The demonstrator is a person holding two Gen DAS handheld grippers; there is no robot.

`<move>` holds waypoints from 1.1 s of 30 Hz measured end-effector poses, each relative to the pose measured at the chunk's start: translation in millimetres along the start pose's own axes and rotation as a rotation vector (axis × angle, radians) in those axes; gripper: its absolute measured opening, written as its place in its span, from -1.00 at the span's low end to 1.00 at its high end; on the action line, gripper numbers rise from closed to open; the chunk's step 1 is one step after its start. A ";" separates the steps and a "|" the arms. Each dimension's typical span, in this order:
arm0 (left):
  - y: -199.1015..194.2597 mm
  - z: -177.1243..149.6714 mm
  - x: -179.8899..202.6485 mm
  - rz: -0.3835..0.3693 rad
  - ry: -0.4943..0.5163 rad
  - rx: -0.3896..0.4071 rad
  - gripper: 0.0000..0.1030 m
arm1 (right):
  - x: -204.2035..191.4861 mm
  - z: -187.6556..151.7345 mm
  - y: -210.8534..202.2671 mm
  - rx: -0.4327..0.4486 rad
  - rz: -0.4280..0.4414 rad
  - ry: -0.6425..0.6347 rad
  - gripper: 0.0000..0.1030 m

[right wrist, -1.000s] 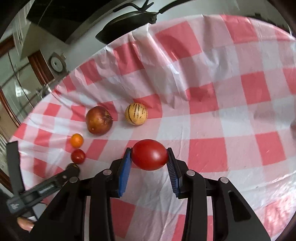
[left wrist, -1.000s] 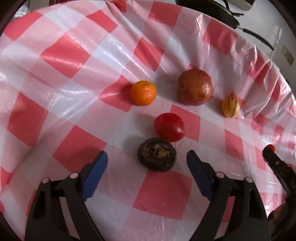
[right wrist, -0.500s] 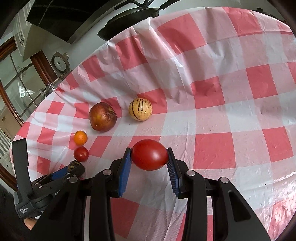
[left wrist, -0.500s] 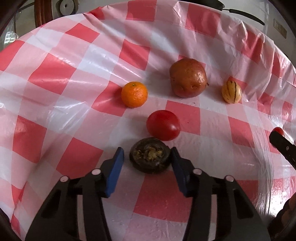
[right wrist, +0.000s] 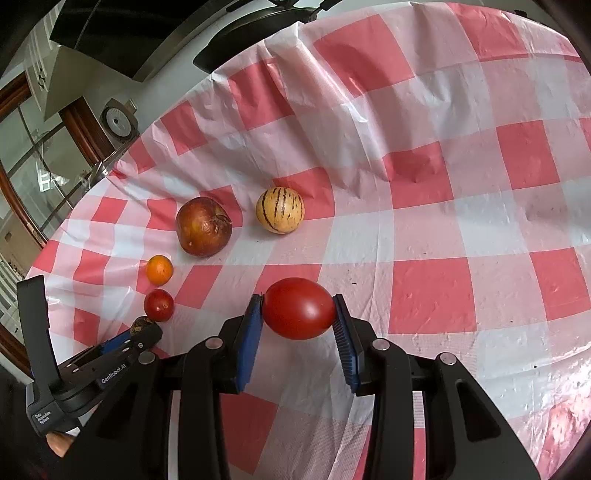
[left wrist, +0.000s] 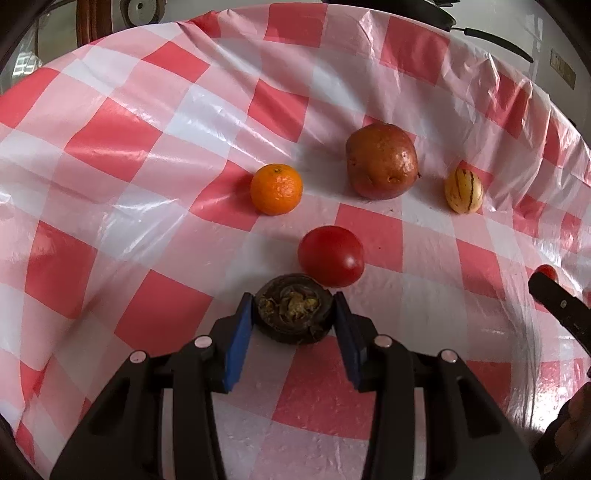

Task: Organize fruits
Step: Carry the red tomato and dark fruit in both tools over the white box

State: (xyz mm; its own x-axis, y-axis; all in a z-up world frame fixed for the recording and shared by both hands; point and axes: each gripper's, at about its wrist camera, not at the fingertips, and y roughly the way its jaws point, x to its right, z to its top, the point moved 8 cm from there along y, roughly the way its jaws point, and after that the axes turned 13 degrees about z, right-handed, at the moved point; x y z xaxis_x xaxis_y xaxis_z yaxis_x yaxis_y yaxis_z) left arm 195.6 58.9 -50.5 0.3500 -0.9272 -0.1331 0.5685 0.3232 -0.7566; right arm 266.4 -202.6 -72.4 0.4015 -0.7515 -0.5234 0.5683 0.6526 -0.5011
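My left gripper (left wrist: 294, 312) is shut on a dark, wrinkled round fruit (left wrist: 293, 314) that sits on the checked cloth. Just beyond it lie a red tomato (left wrist: 331, 256), an orange (left wrist: 276, 189), a brown-red pomegranate (left wrist: 382, 160) and a striped yellow melon (left wrist: 464, 191). My right gripper (right wrist: 298, 314) is shut on an oval red tomato (right wrist: 298, 308), held just above the cloth. In the right wrist view the pomegranate (right wrist: 203, 231), the melon (right wrist: 280, 210), the orange (right wrist: 159, 270) and the small tomato (right wrist: 159, 305) lie to the left, and the left gripper (right wrist: 144, 328) is at lower left.
The table wears a red and white checked plastic cloth (left wrist: 110, 147). A dark pan (right wrist: 266, 29) stands beyond the far edge. A wooden door frame and a small speaker (right wrist: 118, 122) are behind the table at left. The right gripper's tip (left wrist: 546, 291) shows at the left view's right edge.
My left gripper has moved forward and closed its jaws from wide open onto the dark wrinkled fruit. My right gripper still holds the oval tomato and has drifted slightly.
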 end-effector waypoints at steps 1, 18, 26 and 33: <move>-0.3 -0.1 0.1 -0.006 -0.005 -0.001 -0.16 | 0.3 0.0 0.2 0.000 0.008 0.004 -0.26; -61.3 -29.1 -46.3 -0.045 -0.099 0.094 -0.16 | -49.6 -40.9 -59.9 0.107 0.066 -0.038 -0.26; -112.9 -80.4 -97.6 -0.043 -0.131 0.152 -0.16 | -133.8 -101.8 -84.0 0.052 0.152 -0.131 -0.26; -147.7 -122.0 -131.3 0.000 -0.058 0.195 -0.16 | -183.7 -156.7 -83.6 -0.045 0.169 -0.227 -0.26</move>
State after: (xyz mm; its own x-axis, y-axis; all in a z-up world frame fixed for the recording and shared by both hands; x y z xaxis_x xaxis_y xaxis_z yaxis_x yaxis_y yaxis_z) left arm -25.1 109.8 0.6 0.3893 -0.9166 -0.0917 0.6998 0.3590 -0.6177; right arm 32.6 -104.0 -42.4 0.6415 -0.6304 -0.4372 0.4490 0.7706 -0.4523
